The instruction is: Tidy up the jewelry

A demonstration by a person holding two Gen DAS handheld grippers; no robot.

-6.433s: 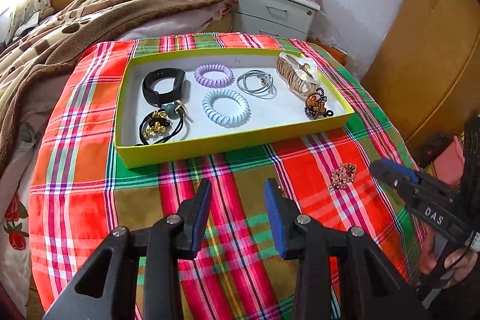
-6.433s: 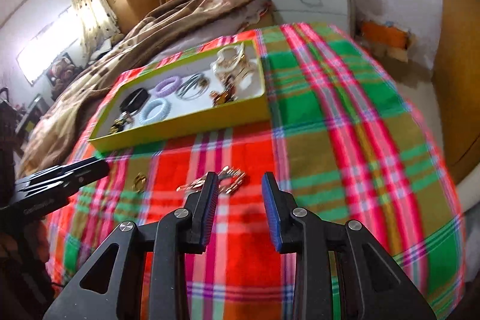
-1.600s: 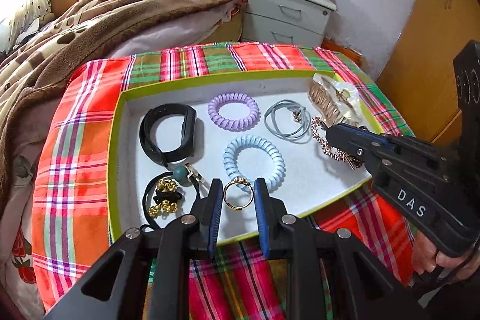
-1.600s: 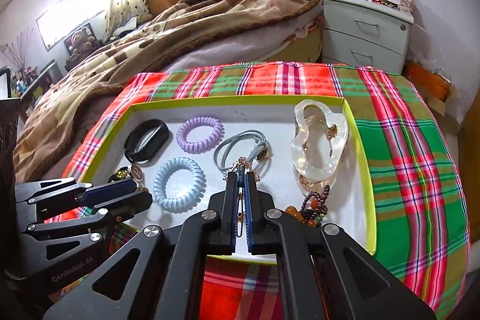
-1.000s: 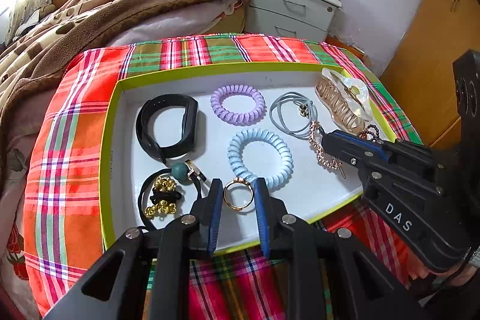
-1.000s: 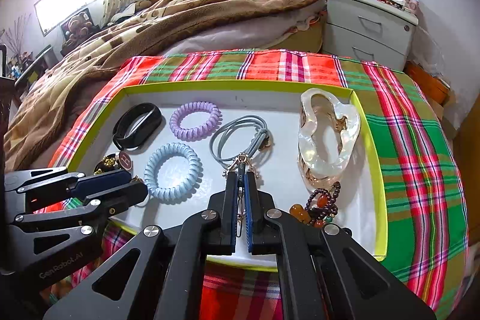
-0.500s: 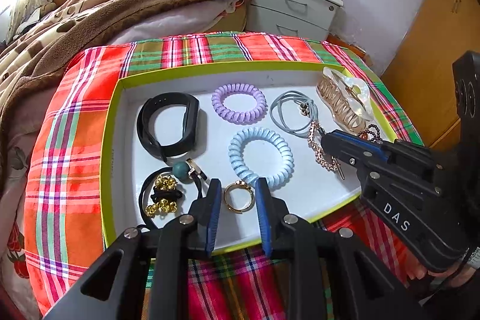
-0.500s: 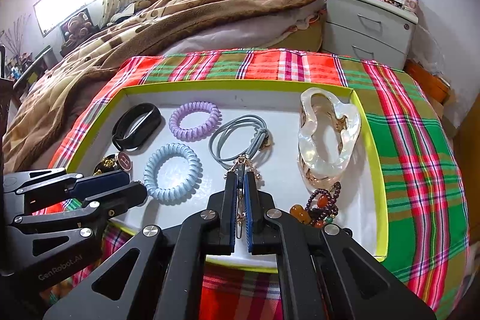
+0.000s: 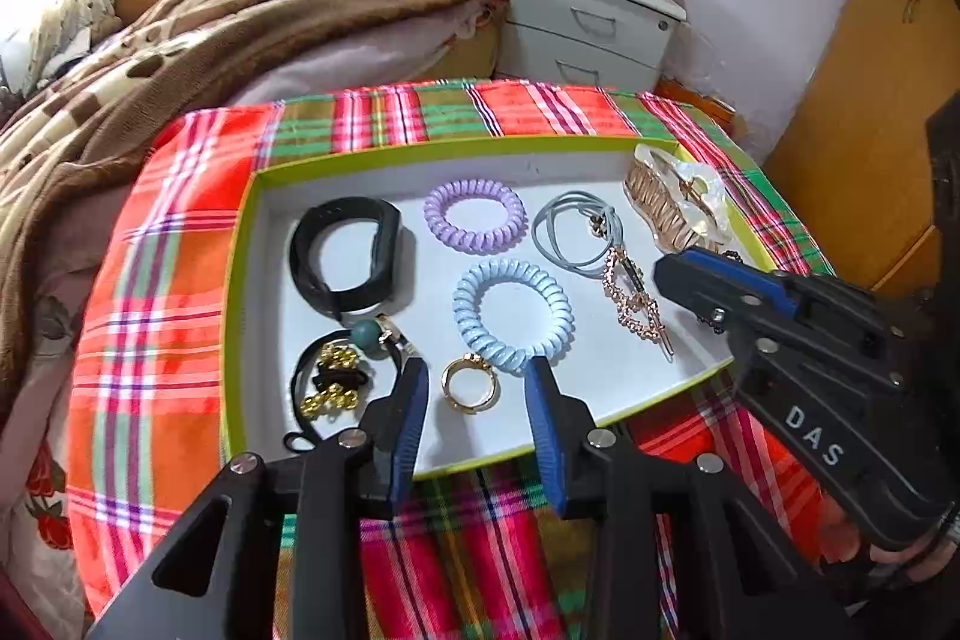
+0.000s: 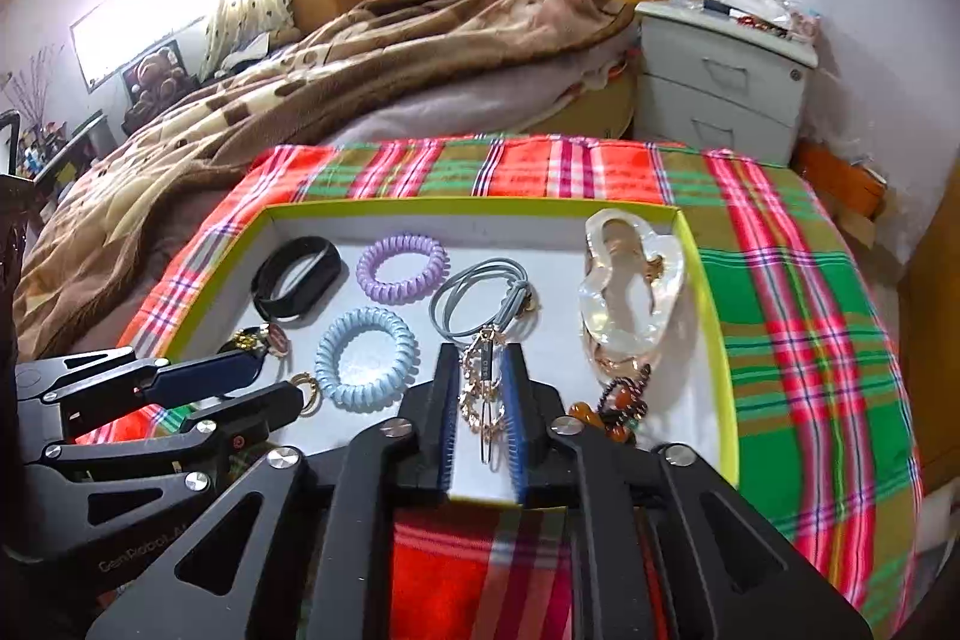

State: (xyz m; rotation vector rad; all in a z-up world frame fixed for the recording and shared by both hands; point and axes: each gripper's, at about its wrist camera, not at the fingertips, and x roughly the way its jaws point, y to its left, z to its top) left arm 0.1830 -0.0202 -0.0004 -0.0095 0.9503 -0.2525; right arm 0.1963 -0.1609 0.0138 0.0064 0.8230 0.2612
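Observation:
A yellow-green tray [image 9: 237, 274] [image 10: 711, 316] with a white floor holds the jewelry. A gold ring [image 9: 469, 389] [image 10: 307, 390] lies on the tray floor between the open fingers of my left gripper [image 9: 477, 400], which no longer grips it. A rose-gold hair clip [image 9: 635, 301] [image 10: 483, 388] lies on the tray floor between the open fingers of my right gripper [image 10: 480, 400] [image 9: 678, 274]. A light blue coil hair tie [image 9: 512, 314] [image 10: 366, 357] lies just past the ring.
The tray also holds a black band [image 9: 345, 253], a purple coil tie [image 9: 474, 215], a grey elastic [image 9: 576, 229], a pearly claw clip [image 10: 630, 292], a black-and-gold tie [image 9: 333, 379] and a beaded piece [image 10: 618, 400]. Plaid cloth [image 9: 150, 280] covers the table; a bed and nightstand [image 10: 720, 82] stand behind.
Both grippers have opened. The ring dropped from my left fingers onto the tray floor and the hair clip now lies released between my right fingers.

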